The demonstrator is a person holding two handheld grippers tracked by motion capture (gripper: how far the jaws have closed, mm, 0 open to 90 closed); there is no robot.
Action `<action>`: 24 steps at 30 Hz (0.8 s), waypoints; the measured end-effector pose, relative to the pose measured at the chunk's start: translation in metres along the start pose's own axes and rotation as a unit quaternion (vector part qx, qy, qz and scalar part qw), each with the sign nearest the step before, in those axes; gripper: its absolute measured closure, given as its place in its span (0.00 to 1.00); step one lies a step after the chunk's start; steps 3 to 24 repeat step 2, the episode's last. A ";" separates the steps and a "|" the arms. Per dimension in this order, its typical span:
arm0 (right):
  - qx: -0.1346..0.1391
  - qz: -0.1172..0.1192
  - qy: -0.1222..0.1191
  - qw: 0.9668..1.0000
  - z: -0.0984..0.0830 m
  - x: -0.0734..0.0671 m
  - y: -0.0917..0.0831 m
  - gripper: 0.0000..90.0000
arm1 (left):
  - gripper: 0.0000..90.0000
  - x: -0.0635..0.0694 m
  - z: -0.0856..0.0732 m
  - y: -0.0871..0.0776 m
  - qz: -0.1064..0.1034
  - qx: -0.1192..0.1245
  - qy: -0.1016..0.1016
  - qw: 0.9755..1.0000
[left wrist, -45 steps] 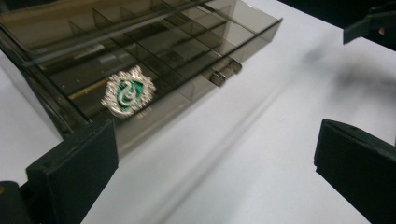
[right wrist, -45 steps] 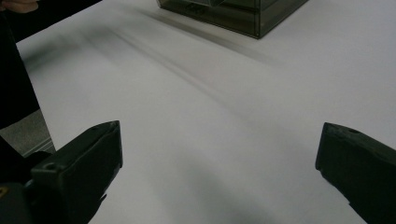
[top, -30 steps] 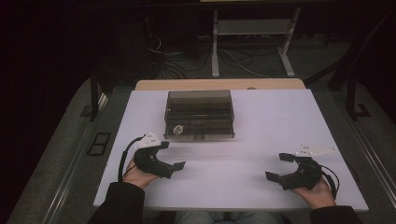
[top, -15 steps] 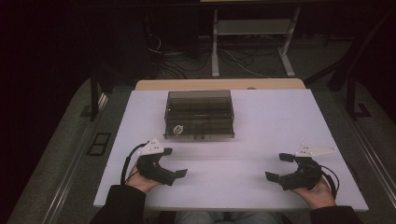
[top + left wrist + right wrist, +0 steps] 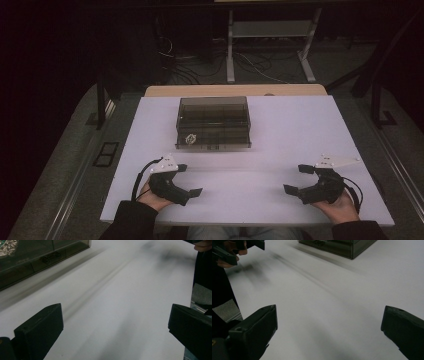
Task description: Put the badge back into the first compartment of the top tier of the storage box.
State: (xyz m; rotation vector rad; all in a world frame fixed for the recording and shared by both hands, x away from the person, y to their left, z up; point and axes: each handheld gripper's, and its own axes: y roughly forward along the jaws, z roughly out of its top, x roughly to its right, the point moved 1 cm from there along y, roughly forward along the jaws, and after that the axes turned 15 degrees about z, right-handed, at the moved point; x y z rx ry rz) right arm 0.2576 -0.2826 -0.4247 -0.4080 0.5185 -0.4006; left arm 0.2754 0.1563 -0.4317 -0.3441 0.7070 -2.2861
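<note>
Left gripper (image 5: 189,180) shifted right; both grippers gaping, empty, over white table (image 5: 280,135).

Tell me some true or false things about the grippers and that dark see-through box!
1. Both grippers are open. True: the left gripper and the right gripper each have their jaws wide apart.
2. The left gripper is holding the box. False: the box sits apart from it, farther up the table.
3. The box stands nearer the left gripper than the right. True.
4. The right gripper carries something small. False: nothing is between its jaws.
5. The box lies on the floor. False: it rests on the white table.
</note>
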 end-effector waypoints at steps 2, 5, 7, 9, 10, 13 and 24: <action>0.001 0.000 0.000 1.000 0.000 0.000 0.000 0.00 | 0.00 0.000 0.000 0.000 0.000 0.000 0.001 1.000; 0.001 0.000 0.000 1.000 0.000 0.000 0.000 0.00 | 0.00 0.000 0.000 0.000 0.000 0.000 0.001 1.000; 0.001 0.000 0.000 1.000 0.000 0.000 0.000 0.00 | 0.00 0.000 0.000 0.000 0.000 0.000 0.001 1.000; 0.001 0.000 0.000 1.000 0.000 0.000 0.000 0.00 | 0.00 0.000 0.000 0.000 0.000 0.000 0.001 1.000; 0.001 0.000 0.000 1.000 0.000 0.000 0.000 0.00 | 0.00 0.000 0.000 0.000 0.000 0.000 0.001 1.000; 0.001 0.000 0.000 1.000 0.000 0.000 0.000 0.00 | 0.00 0.000 0.000 0.000 0.000 0.000 0.001 1.000; 0.001 0.000 0.000 1.000 0.000 0.000 0.000 0.00 | 0.00 0.000 0.000 0.000 0.000 0.000 0.001 1.000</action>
